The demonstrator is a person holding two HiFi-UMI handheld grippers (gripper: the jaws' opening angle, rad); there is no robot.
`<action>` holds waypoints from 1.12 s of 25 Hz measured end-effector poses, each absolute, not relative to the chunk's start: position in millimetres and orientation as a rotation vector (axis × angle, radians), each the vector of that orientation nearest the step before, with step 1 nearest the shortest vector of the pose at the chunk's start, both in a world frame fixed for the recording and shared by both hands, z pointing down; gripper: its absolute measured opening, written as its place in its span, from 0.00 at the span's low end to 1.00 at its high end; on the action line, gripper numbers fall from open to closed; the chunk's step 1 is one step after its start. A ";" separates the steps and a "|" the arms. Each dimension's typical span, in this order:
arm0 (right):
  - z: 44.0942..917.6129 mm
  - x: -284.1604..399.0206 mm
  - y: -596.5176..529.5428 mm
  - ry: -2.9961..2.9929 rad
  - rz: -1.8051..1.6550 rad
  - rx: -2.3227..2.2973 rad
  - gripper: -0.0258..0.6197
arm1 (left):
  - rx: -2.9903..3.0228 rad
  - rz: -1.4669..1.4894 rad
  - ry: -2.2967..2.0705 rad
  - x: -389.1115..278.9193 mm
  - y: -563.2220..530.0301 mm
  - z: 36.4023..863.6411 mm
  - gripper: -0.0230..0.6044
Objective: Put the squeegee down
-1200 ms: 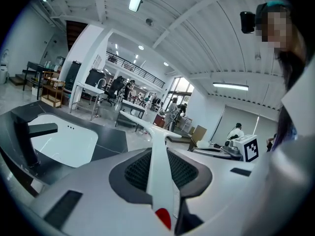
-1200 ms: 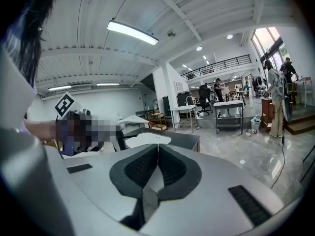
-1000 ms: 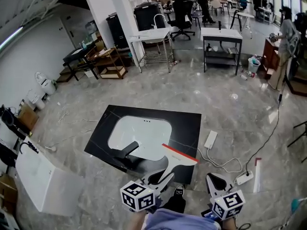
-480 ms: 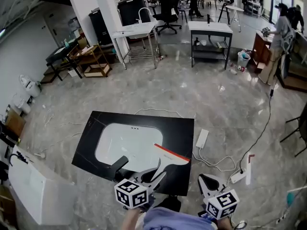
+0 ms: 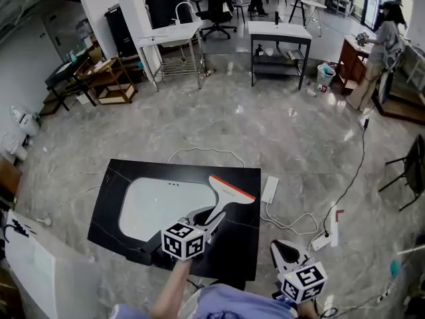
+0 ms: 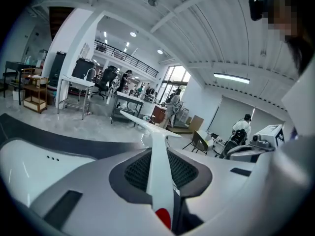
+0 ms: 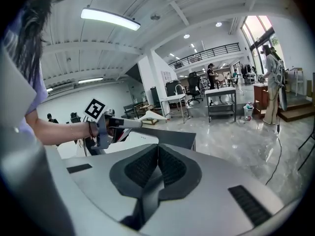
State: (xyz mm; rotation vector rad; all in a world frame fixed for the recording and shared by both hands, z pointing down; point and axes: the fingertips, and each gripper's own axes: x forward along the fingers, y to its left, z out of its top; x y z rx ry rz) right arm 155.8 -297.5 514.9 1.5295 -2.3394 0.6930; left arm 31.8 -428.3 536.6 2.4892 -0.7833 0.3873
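Head view: the left gripper (image 5: 207,219) reaches forward over a black countertop slab (image 5: 247,178) that lies flat on the grey stone floor, with a white sink basin (image 5: 156,205) set into it. Its fingers are clamped on the white handle of the squeegee (image 5: 229,190). The handle runs forward and to the right out of the jaws, and the wide head with its orange-red blade edge sits beyond the fingertips, over the right rim of the basin and the black surface beside it. The right gripper (image 5: 286,250) is low and close to the person's body, off the slab's right edge and well apart from the squeegee. A white power strip (image 5: 269,189) lies on the floor just beside the slab's right edge, with a white cable (image 5: 295,221) trailing from it.

Left gripper view: the squeegee handle stands squarely between the two ribbed pads (image 6: 139,168), both closed against it. It rises straight ahead from the grip, and the head spreads crosswise beyond the fingertips. A red patch shows at the handle's near end, deep in the jaws.

Right gripper view: this gripper's pads meet with nothing between them. To the left, the person's outstretched arm (image 7: 59,131) holds the left gripper, and the squeegee's white head sticks out past it, raised above the slab rather than resting on it.
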 end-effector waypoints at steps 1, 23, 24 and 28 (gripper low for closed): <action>517.6 156.8 -299.9 -2.332 0.697 1.532 0.07 | 2.499 0.397 -0.773 36.3 -438.6 539.5 0.19; 545.2 171.8 -297.4 -2.160 0.822 1.627 0.07 | 2.280 0.729 -0.685 81.0 -546.4 692.7 0.19; 544.7 172.4 -297.3 -2.155 0.823 1.635 0.07 | 2.266 0.724 -0.691 79.3 -547.2 694.7 0.19; 549.7 175.2 -292.6 -2.159 0.825 1.637 0.07 | 2.273 0.784 -0.761 72.5 -550.3 700.2 0.21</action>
